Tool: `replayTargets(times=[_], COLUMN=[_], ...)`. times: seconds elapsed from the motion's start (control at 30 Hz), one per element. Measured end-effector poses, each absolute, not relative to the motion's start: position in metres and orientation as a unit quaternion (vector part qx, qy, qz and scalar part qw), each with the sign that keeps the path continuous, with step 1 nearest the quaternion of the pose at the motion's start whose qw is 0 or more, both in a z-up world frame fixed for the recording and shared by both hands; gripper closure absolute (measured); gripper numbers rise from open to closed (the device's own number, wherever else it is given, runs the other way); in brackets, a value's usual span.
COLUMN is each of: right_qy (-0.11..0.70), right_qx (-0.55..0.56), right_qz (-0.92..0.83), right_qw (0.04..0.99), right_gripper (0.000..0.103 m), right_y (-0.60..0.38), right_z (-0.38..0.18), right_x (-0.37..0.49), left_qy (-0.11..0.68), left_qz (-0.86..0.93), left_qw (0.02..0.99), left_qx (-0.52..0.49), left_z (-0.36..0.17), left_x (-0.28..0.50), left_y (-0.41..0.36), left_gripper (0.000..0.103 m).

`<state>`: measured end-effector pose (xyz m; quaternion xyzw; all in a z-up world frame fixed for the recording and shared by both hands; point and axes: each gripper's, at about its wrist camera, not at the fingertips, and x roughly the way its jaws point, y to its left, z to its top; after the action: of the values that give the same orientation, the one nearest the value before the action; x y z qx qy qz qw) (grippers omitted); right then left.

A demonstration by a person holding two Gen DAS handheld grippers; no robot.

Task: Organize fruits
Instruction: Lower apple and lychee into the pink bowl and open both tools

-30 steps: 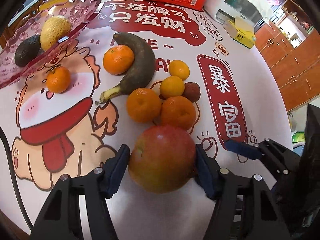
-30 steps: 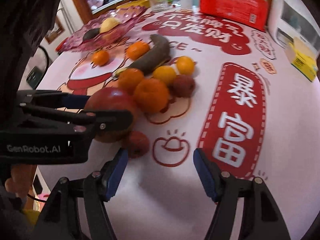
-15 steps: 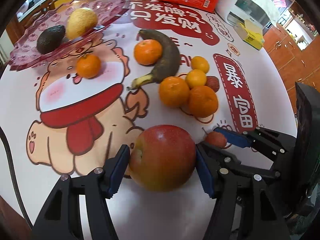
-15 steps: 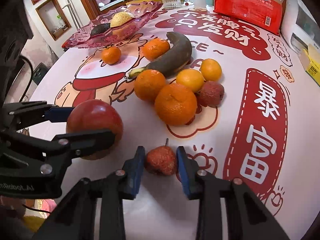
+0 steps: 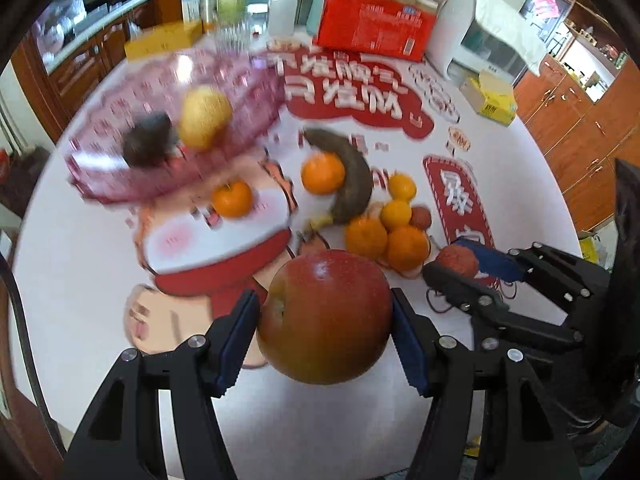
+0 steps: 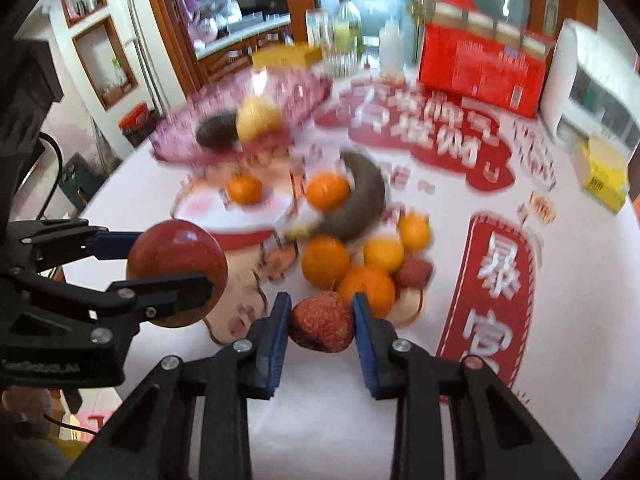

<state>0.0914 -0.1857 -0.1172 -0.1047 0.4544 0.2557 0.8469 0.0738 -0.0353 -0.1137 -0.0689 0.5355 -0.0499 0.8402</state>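
My left gripper [image 5: 324, 332] is shut on a big red apple [image 5: 325, 316], lifted above the table; the apple [image 6: 176, 268] also shows at the left in the right wrist view. My right gripper [image 6: 322, 322] is shut on a small red lychee [image 6: 322, 322], seen too as the lychee [image 5: 458, 260] at the right of the left wrist view. Beyond lie several oranges [image 5: 406, 246], a dark banana [image 5: 352, 184] and another lychee [image 6: 414, 272]. The pink glass bowl [image 5: 120, 176] at the far left holds an avocado [image 5: 148, 146] and a yellow fruit [image 5: 204, 118].
A red carton [image 5: 376, 20], a white appliance [image 5: 484, 40], a yellow box [image 5: 490, 98] and bottles [image 6: 346, 32] line the table's far side. The tablecloth [image 5: 80, 264] is white with red prints. Wooden cabinets stand beyond the right edge.
The right gripper closed on the lychee and lifted it. Both grippers rose with their fruit, so the bowl and far table now show more fully.
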Motion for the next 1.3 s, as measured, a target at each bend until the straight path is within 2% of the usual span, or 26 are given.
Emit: replayTargets(times=[0.33, 0.57, 0.7, 0.9, 1.3], right_qy=[0.358, 0.326, 0.344, 0.397, 0.480], right_qx=[-0.071, -0.050, -0.029, -0.012, -0.031], right_qz=[0.256, 0.237, 0.221, 0.204, 0.194], right_qw=[0.895, 0.914, 0.912, 0.895, 0.855], right_gripper=[0.072, 0.072, 0.072, 0.072, 0.072], right_y=[-0.142, -0.098, -0.070, -0.030, 0.014], right_z=[0.000, 0.039, 0.031, -0.013, -0.100], right_x=[0.101, 0.129, 0.158, 0.192, 0.222], left_qy=[0.443, 0.413, 0.416, 0.453, 0.499], left_qz=[-0.018, 0.002, 0.020, 0.024, 0.005], left_qw=[0.896, 0.910, 0.908, 0.890, 0.866], left_qx=[0.012, 0.032, 0.049, 0.043, 0.027], left_z=[-0.003, 0.029, 0.015, -0.036, -0.109], left_x=[0.093, 0.119, 0.140, 0.174, 0.210], left_y=[0.022, 0.078, 0.107, 0.141, 0.165], left_gripper=[0.040, 0.040, 0.040, 0.040, 0.040])
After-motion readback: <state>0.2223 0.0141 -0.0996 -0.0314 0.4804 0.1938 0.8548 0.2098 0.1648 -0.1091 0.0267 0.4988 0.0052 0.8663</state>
